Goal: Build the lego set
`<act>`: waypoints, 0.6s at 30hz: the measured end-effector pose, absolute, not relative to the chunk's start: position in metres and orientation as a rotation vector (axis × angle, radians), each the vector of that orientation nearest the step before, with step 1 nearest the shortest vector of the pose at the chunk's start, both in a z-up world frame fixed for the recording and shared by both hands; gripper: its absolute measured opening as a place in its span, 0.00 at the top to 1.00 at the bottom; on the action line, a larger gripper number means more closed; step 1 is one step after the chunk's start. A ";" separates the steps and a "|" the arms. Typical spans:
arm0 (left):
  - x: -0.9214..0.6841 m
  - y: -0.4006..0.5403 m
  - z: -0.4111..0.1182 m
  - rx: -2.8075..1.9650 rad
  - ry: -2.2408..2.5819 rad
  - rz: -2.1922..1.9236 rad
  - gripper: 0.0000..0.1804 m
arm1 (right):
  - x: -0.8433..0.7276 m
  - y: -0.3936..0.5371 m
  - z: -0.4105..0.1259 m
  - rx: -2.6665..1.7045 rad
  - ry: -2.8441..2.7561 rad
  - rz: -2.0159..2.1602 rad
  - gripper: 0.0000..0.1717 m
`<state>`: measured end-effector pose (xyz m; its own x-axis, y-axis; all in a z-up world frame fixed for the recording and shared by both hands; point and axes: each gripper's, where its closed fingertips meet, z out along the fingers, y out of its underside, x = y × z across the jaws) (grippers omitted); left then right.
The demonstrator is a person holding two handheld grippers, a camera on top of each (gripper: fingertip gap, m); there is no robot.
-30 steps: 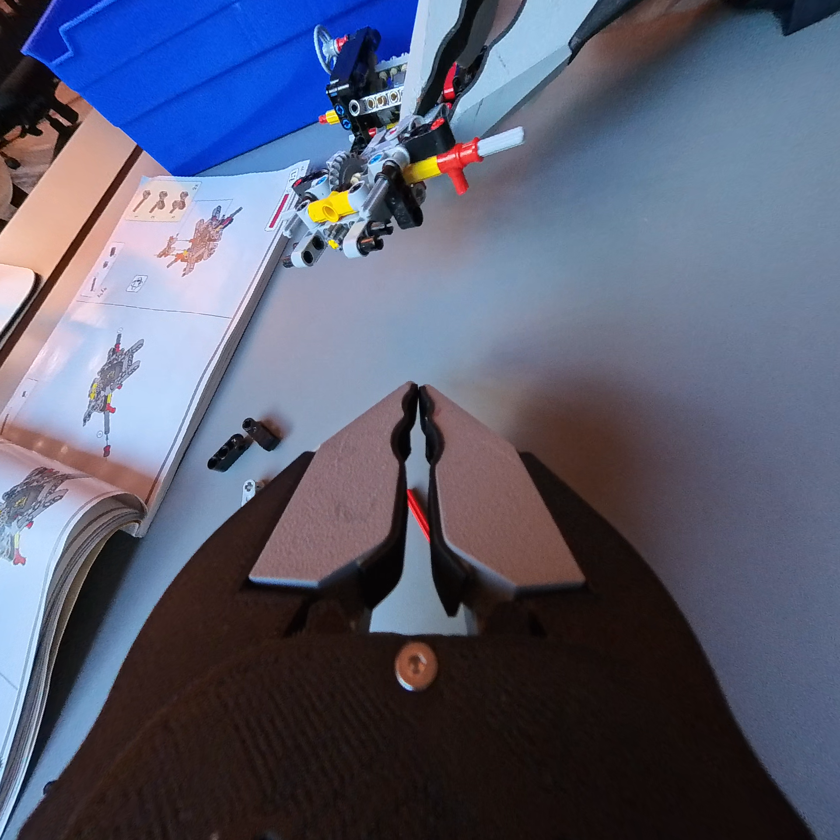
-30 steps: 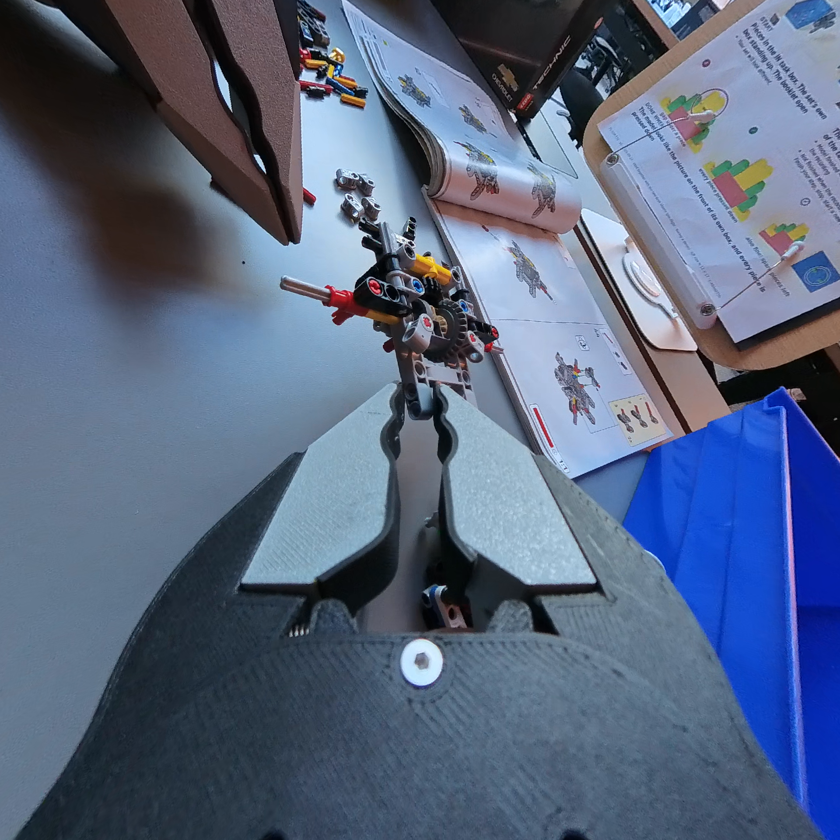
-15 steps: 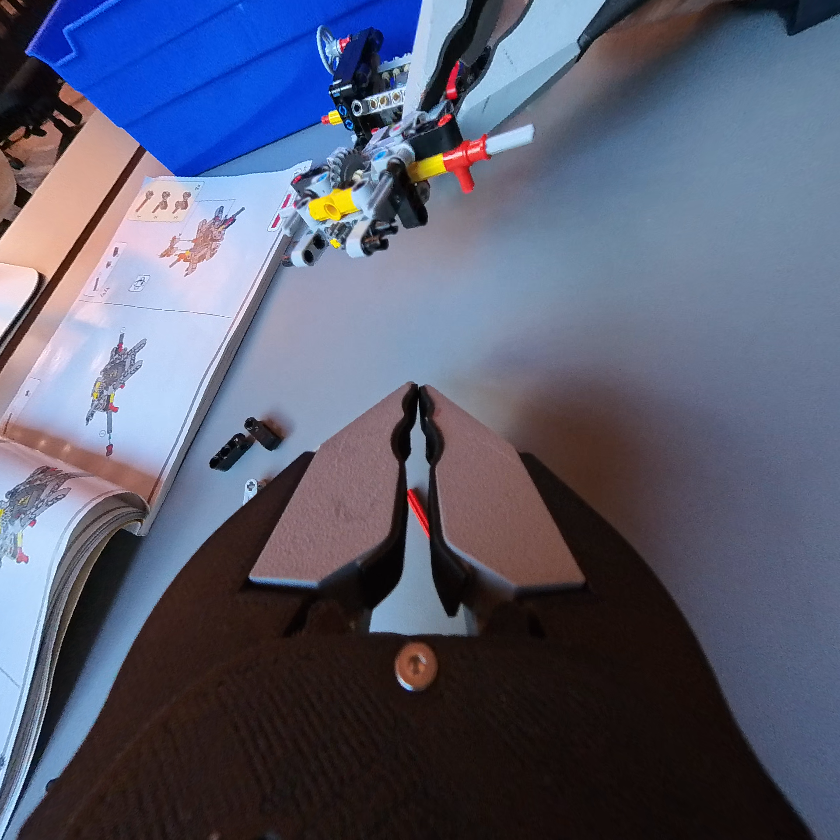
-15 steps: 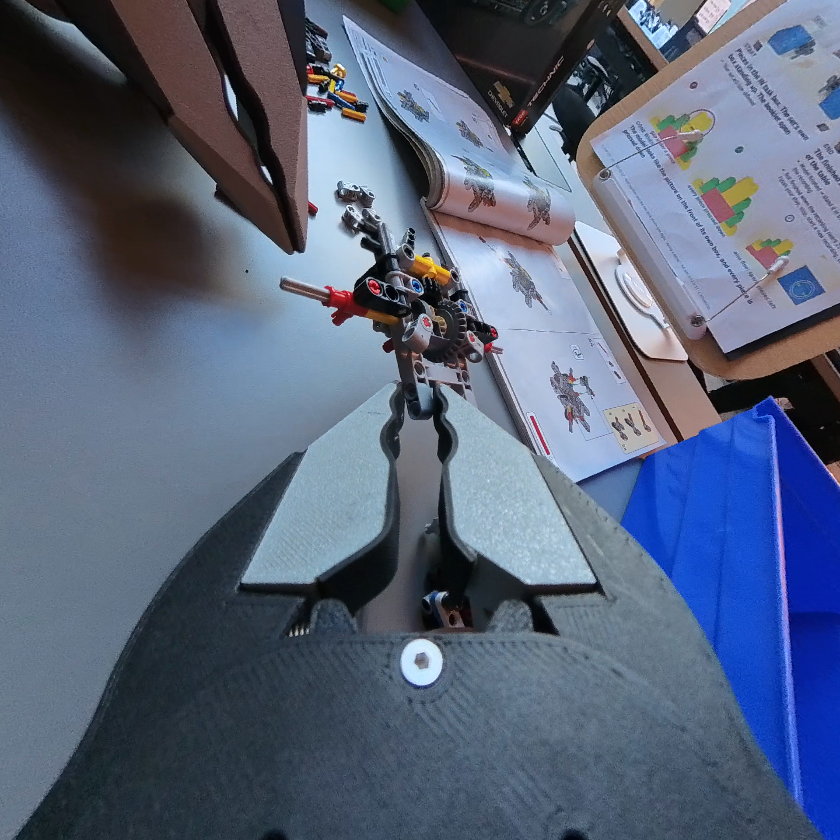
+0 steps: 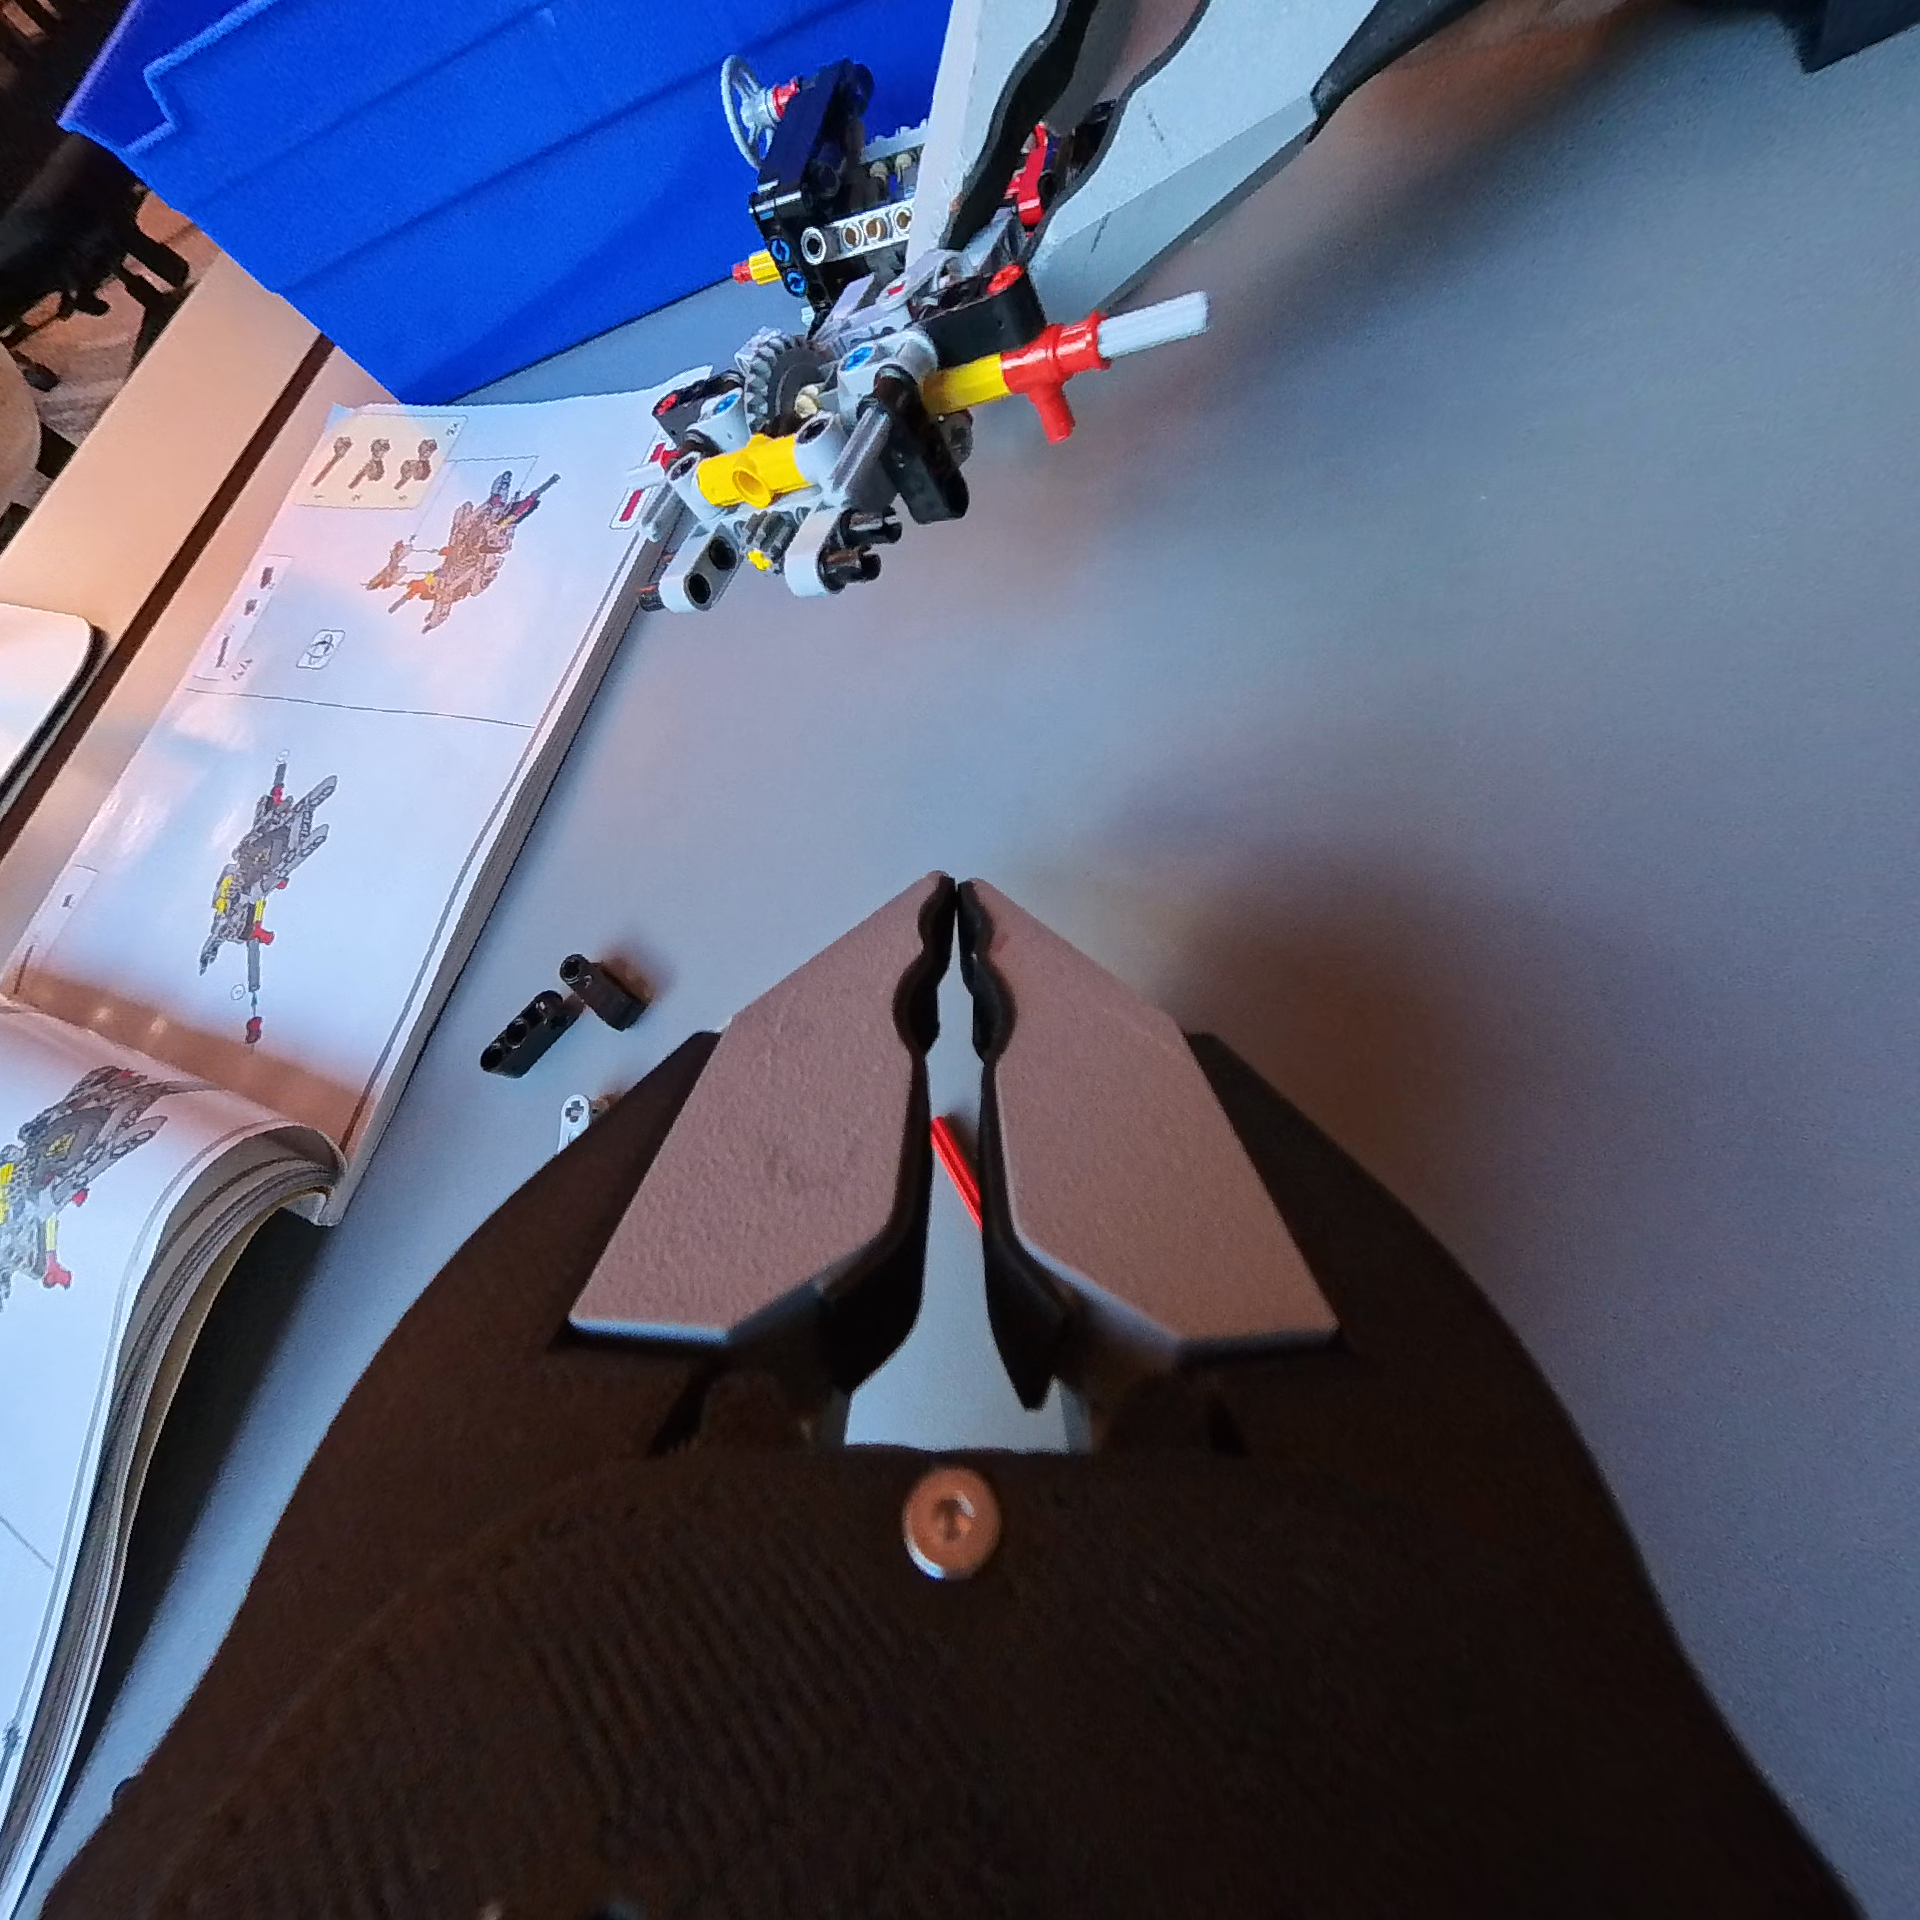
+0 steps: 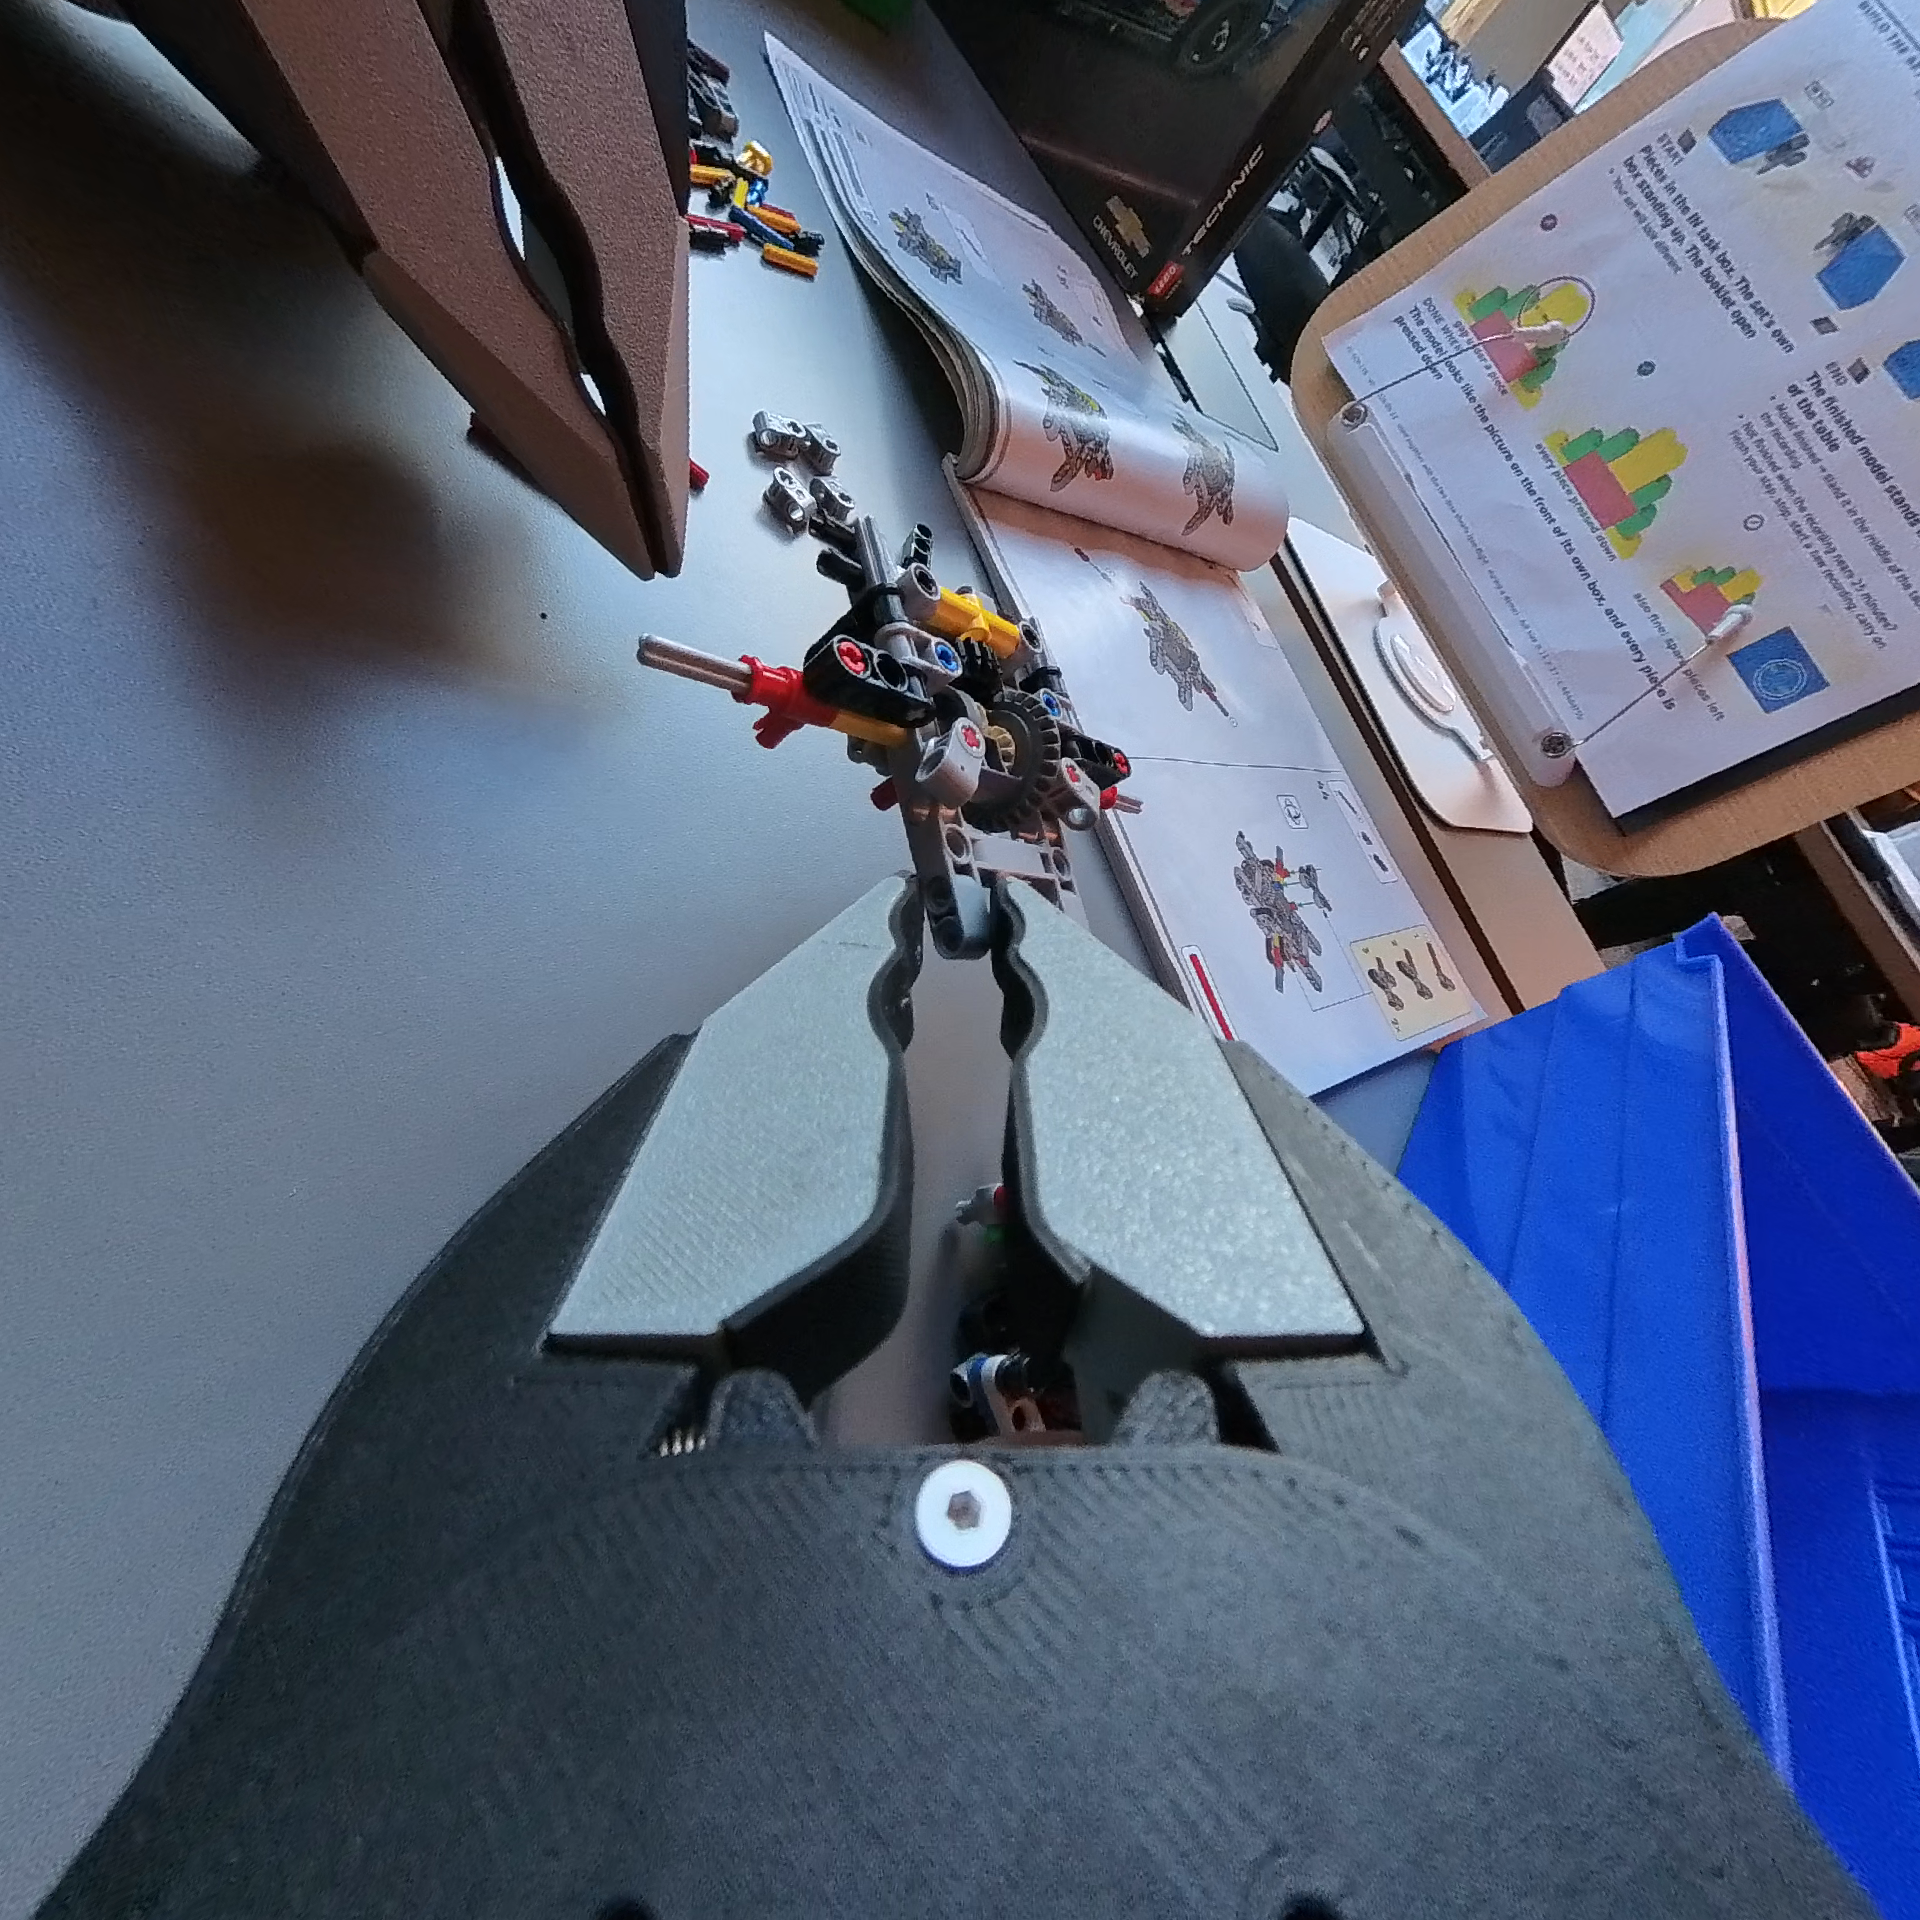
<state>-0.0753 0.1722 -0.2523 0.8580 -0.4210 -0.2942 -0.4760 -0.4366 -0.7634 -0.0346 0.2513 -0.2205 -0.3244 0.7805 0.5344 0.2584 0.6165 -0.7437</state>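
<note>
Little has moved since the earlier frames: the right hand-held gripper (image 6: pixel 961 914) still pinches the grey beam at the lower end of the brick model (image 6: pixel 935 707), mid-frame above the desk (image 6: pixel 312 831). At lower centre of the other view, the left hand-held gripper (image 5: pixel 956 888) stays closed on nothing, just right of two black connectors (image 5: pixel 566 1008) and the open instruction booklet (image 5: pixel 312 727).

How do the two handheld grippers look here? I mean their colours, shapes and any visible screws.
Both grippers, left and right, have a wide black ribbed body and one silver screw at its centre. Each carries two flat grey wedge-shaped fingers with wavy black inner edges. No cables or sleeves show.
</note>
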 end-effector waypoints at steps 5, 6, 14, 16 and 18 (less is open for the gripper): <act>-0.075 0.172 -0.252 -2.085 0.652 0.073 1.00 | -0.035 0.252 -0.221 -0.825 -1.871 0.666 0.94; -0.075 0.172 -0.252 -2.085 0.652 0.074 1.00 | -0.035 0.252 -0.220 -0.823 -1.870 0.666 0.94; -0.078 0.172 -0.252 -2.086 0.646 0.079 1.00 | -0.032 0.237 -0.199 -0.970 -1.816 1.060 0.95; -0.079 0.173 -0.251 -2.083 0.640 0.079 1.00 | -0.027 0.225 -0.184 -1.057 -1.796 1.375 0.95; -0.081 0.173 -0.251 -2.083 0.635 0.081 1.00 | -0.021 0.215 -0.172 -1.146 -1.808 1.648 0.95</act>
<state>-0.0807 0.1726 -0.2506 0.8645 -0.4068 -0.2952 -0.4681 -0.4378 -0.7676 -0.0210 0.2153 -0.1722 -0.5620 0.8005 -0.2081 0.2812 -0.0518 -0.9583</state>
